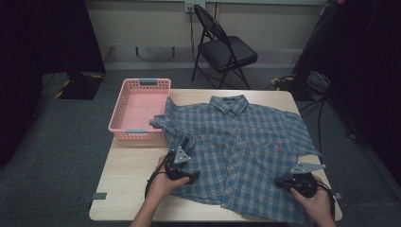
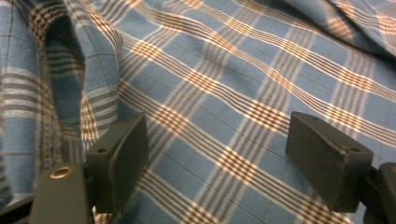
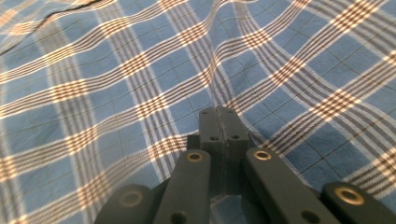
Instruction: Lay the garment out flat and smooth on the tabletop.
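- Left claw (image 1: 185, 142) jaws stand wide apart, nothing between them, hovering just over the blue-and-tan plaid cotton short-sleeve shirt (image 1: 241, 146); in the left gripper view both pads (image 2: 125, 158) sit either side of flat cloth (image 2: 224, 93), with a raised fold just to their left.
- Right claw (image 1: 283, 181) jaws pressed tight together; in the right gripper view a ridge of the plaid (image 3: 140, 84) runs up from the tips (image 3: 219, 122), so I judge it's pinching a thin fold near the hem. I can't see the cloth in the nip itself.
- Shirt lies spread front-up under both claws, collar on the far side from them, hem nearest my hands, on the pale wooden table (image 1: 127, 175).
- Handling guess: light, soft, limp. It will sag and drag, not slippery. Best hold is a seam, hem or side edge; a flat pinch mid-panel may lift one layer only.
- Pink plastic lattice basket (image 1: 140, 109) sits beyond and left of left claw; shirt's sleeve lies against its near right corner and could snag there.
- Black folding chair (image 1: 223, 47) well beyond the table, no obstruction.
- Cables trail behind both claws, clear of the cloth.
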Tool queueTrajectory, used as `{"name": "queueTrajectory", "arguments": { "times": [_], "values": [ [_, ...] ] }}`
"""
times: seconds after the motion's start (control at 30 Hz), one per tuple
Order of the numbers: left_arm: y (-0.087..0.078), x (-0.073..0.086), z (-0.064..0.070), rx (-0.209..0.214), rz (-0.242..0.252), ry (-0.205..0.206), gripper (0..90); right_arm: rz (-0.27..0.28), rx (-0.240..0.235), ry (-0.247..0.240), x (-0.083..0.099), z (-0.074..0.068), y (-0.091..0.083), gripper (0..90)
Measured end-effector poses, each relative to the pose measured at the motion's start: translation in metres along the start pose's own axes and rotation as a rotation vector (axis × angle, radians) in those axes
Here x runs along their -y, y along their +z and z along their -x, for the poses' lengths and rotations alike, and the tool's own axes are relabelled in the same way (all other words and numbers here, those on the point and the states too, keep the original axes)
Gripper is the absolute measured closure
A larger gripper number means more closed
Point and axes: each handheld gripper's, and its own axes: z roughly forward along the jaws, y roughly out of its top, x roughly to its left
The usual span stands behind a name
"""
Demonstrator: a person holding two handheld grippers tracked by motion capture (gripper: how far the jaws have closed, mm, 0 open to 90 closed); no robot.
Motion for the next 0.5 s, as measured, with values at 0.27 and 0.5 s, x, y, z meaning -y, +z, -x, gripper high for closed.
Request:
{"name": "queueTrajectory", "arguments": {
  "times": [0.27, 0.5],
  "values": [
    [0.001, -0.001, 0.0, -0.007, 0.004, 0.001, 20.9, 0.122, 0.099, 0.006, -0.008, 0.002, -0.004, 62.0],
    [0.003, 0.001, -0.003, -0.011, -0.003, -0.003, 21.0, 0.061, 0.15, -0.045, -0.015, 0.001, 0.019, 84.2]
  ]
}}
